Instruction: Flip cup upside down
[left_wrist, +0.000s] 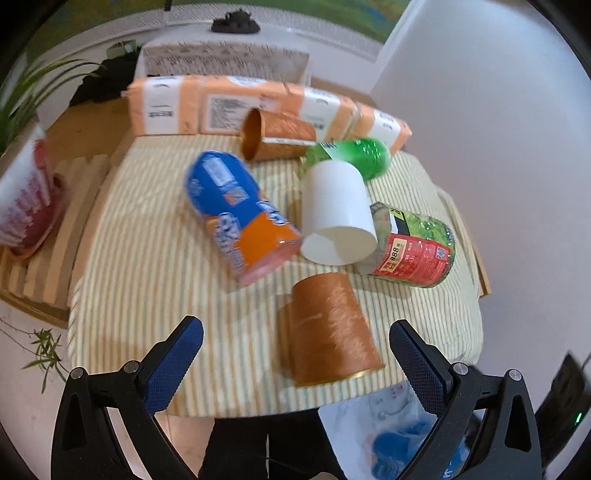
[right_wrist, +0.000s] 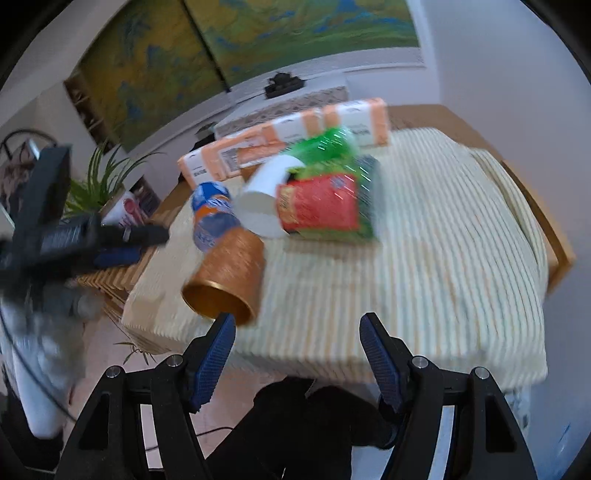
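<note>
A brown paper cup (left_wrist: 328, 328) lies on its side near the front edge of the striped cloth (left_wrist: 147, 280), its mouth toward me. My left gripper (left_wrist: 295, 350) is open with the cup's lower part between its fingers, not touching. In the right wrist view the same cup (right_wrist: 229, 277) lies left of centre, its mouth facing me. My right gripper (right_wrist: 297, 343) is open and empty just before the cloth's front edge, its left finger (right_wrist: 218, 350) close to the cup's rim. A white cup (left_wrist: 338, 214) and a second brown cup (left_wrist: 277, 134) also lie on their sides.
A blue and orange can (left_wrist: 240, 214), a red and green can (left_wrist: 413, 247) and a green bottle (left_wrist: 354, 155) lie on the cloth. Orange and white packages (left_wrist: 236, 107) stand at the back. The left gripper (right_wrist: 92, 236) shows at the left of the right wrist view.
</note>
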